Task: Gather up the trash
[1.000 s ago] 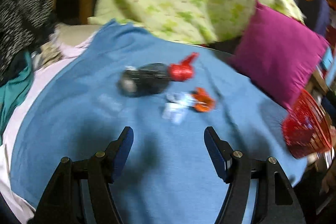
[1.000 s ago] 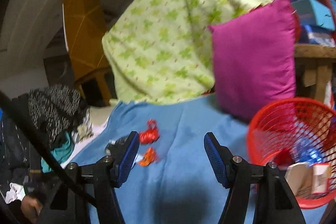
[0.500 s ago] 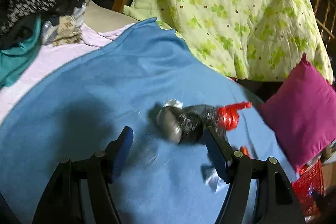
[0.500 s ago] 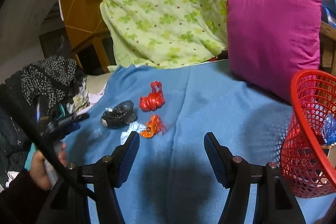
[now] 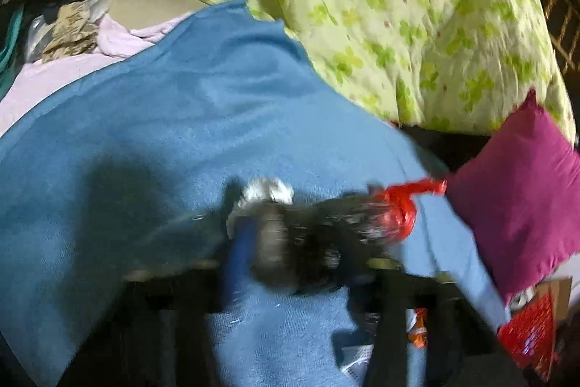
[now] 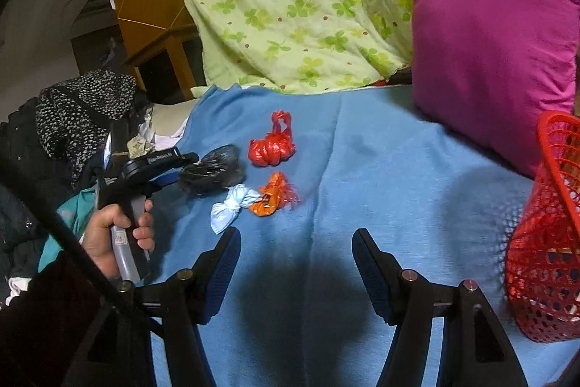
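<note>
The step in hand is the pickup of one piece of trash from the bed. The left claw (image 5: 293,256) is closing on a black plastic bag (image 5: 308,242) that lies on the blue blanket (image 5: 163,133); the left wrist view is blurred, yet the bag clearly sits between the two blue pads, and the pads look to be pressing its sides. From the right wrist view the same claw (image 6: 192,165) reaches into the bag (image 6: 214,169) from the left side, held by a hand (image 6: 116,234).

Just beside the black bag lie three more pieces: a knotted red bag (image 6: 272,147), a white twist of wrapper (image 6: 233,205) and an orange wrapper (image 6: 273,196) touching it. The right claw (image 6: 295,263) hangs with its jaws apart and nothing between them, above bare blanket, near the white twist.

A red mesh basket (image 6: 543,242) stands at the right edge of the bed, below a magenta cushion (image 6: 489,53). It already seems to hold some trash.

The next move likely calls for lifting the black bag clear without snagging the blanket, then carrying it across to the basket. The thin film may slip if the grip is shallow.
</note>
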A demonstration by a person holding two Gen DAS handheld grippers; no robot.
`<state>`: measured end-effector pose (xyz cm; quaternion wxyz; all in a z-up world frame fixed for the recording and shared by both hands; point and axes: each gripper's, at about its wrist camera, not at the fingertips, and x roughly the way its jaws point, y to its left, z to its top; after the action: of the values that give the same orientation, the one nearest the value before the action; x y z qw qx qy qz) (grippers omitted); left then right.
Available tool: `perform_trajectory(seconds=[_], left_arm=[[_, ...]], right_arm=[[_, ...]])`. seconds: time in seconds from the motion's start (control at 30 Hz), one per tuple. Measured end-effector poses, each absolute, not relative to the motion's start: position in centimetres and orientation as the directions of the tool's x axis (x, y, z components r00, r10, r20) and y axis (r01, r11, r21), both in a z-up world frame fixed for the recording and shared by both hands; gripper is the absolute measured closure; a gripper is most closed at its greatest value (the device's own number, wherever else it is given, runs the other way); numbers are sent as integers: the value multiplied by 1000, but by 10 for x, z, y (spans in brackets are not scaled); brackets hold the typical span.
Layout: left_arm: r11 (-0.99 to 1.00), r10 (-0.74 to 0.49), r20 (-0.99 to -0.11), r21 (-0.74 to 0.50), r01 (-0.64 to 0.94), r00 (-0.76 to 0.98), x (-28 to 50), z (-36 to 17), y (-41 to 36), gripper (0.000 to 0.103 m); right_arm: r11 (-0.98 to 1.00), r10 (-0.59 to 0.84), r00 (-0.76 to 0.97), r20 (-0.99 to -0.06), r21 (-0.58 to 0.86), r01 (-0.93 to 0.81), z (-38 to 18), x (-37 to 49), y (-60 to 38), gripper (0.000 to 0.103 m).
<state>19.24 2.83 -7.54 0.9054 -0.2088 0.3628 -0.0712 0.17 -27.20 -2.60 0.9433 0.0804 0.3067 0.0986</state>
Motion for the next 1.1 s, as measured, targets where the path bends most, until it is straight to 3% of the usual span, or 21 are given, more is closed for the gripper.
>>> perform_trajectory(seconds=[0.03,0.13,0.33,0.5,0.6,0.67,0.77,0.83,1.1], left_arm=[[907,-279,-649,-420,-27,708,193,-79,27,89],[894,-306,-647,-447,-22,698,187,-83,28,94],[862,-396,-644,-506,24,654,165,-79,28,96],[879,-433,-685,-464,107,586,138,-76,4,96],[884,-415,-662,-455,107,624,132,-65,14,96],[889,-372,-658,-456,46,654,137,-61,33,91],[890,-303,-649,-454,-35,698,155,-58,59,75],[887,-285,-637,-459,-56,716,171,-58,71,54],[855,-338,-628,-516,-51,701,216,-72,71,51]], right_arm=[[965,246,786,-567,223,-141,-26,7,-270,35],[951,286,767,-574,269,-153,-25,25,-269,35],[930,333,719,-610,340,-142,-32,75,-264,35],[902,381,677,-630,414,-122,-44,106,-260,35],[884,408,663,-627,454,-114,-48,120,-257,35],[875,420,652,-632,471,-108,-50,127,-255,35],[865,431,627,-648,494,-84,-60,139,-254,35],[862,433,618,-657,502,-70,-65,144,-256,35],[817,500,615,-610,569,-100,-62,164,-254,35]])
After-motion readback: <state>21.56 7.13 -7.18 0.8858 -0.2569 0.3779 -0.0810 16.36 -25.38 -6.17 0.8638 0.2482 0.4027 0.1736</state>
